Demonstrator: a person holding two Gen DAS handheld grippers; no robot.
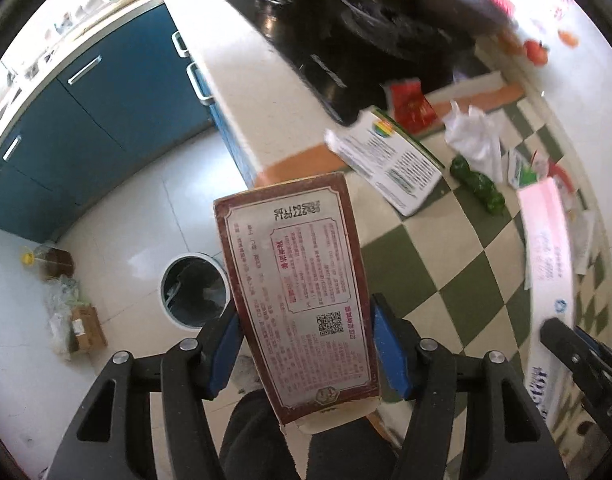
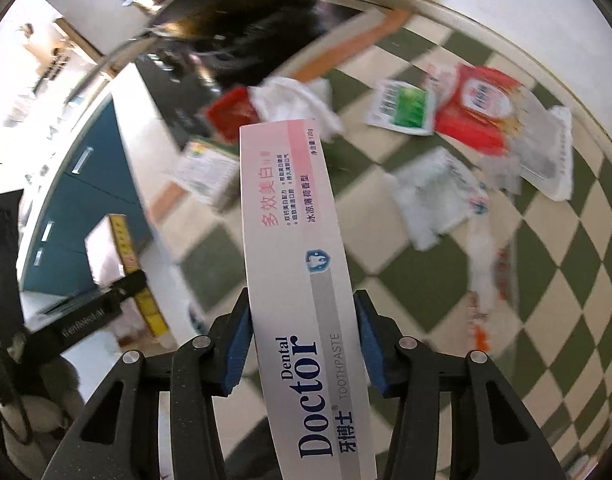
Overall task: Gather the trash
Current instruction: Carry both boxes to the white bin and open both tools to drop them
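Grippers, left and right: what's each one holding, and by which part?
Left gripper clamps the red box across its near end. Right gripper clamps the toothpaste box across its long sides, around mid-length.

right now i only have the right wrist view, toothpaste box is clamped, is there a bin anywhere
Observer: Yes. The left wrist view shows an open round trash bin on the floor beside the blue cabinets.
Operator: what is the left one holding
Observer: The left gripper is shut on a dark red carton, printed back face and QR code toward the camera.
Operator: anything on the counter i cant see
Observer: A crumpled green wrapper lies on the checkered cloth, close to the white crumpled plastic bag.
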